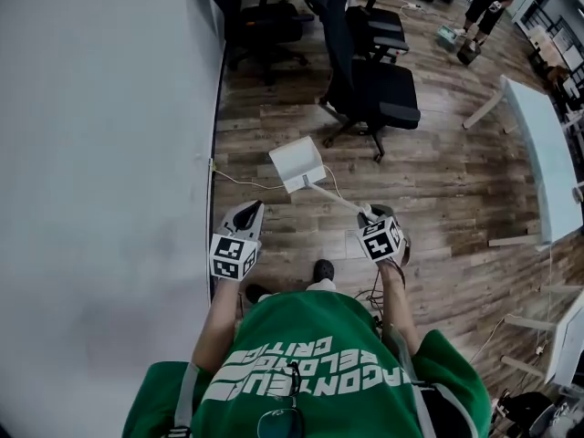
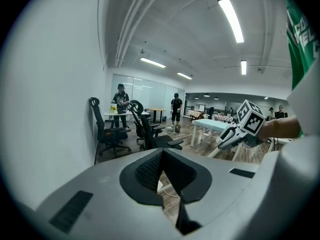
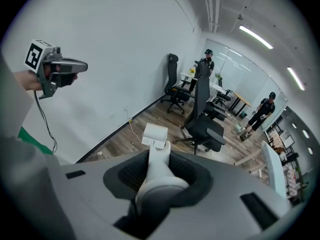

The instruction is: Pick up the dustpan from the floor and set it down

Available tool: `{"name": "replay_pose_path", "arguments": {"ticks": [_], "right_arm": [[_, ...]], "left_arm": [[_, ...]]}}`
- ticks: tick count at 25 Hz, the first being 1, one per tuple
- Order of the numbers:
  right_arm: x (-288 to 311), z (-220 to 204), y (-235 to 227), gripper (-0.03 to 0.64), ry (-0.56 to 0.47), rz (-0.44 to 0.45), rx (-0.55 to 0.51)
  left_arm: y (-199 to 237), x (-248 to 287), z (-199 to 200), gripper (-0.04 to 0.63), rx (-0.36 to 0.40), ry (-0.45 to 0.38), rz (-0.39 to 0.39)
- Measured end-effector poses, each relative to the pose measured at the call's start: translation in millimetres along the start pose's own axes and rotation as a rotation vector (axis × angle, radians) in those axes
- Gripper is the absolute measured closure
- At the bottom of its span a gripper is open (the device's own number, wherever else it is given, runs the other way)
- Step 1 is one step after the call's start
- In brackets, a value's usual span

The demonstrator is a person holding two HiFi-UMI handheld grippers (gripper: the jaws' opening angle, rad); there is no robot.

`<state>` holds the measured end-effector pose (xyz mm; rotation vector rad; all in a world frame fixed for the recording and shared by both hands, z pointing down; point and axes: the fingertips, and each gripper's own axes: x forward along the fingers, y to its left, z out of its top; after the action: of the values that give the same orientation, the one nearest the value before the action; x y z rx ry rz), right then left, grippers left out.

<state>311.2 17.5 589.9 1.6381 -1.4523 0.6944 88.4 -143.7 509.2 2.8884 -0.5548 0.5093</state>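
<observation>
Standing on a wood floor [image 1: 438, 172] beside a white wall [image 1: 100, 153], a person [image 1: 310, 363] in a green shirt holds a gripper in each hand, seen from above.

The right gripper [image 1: 370, 215] points steeply down and forward. Its jaws stand about half open and are clamped on the end of a white handle [image 1: 333, 196], which fills the gap between the pads in the right gripper view. The handle runs forward and to the left from the jaws to the dustpan [image 1: 297, 164], a white boxy pan. The pan sits low over the floor, near the wall and just in front of the person's feet. Whether it touches the boards cannot be told.

The left gripper [image 1: 248, 210] is held apart from the right, close to the wall, pointing slightly below level. Its jaws meet at the tips with nothing between them.

A thin cable [image 1: 239, 182] trails across the floor from the wall towards the pan. A black chair [image 1: 365, 71] stands just beyond the dustpan. A white table [image 1: 543, 144] stands at the right.
</observation>
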Motion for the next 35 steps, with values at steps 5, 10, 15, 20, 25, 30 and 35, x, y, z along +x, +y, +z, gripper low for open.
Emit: {"name": "replay_pose_path", "arguments": {"ticks": [5,10,15,20,25,30,35], "right_arm": [[30.7,-34.2,1.5,0.497,0.086,0.019,0.027],[60.3,-64.1,7.8,0.497,0.172,0.047,0.062],[88.6,-86.6,15.6,0.497,0.237,0.081,0.075],[111.2,-110.3,20.1,0.497,0.293,0.101,0.108],[130.3,-122.7,17.9,0.497,0.35,0.093,0.113],[156.9,-129.7,20.8,0.499,0.358,0.122,0.109],[179.6,-135.2,24.5,0.499,0.386,0.124,0.11]], "left_arm": [[-1.9,4.5,-16.2,0.598,-0.018,0.025,0.002],[-5.9,4.1,-33.2,0.598,-0.04,0.059,0.008],[-11.2,5.4,-42.2,0.598,-0.061,0.071,0.013],[-18.5,4.9,-49.2,0.598,-0.07,0.08,0.021],[-20.4,2.0,-55.8,0.598,-0.081,0.092,0.035],[-24.2,-3.5,-61.4,0.598,-0.09,0.108,0.051],[-24.2,-11.2,-66.1,0.598,-0.096,0.122,0.076]]}}
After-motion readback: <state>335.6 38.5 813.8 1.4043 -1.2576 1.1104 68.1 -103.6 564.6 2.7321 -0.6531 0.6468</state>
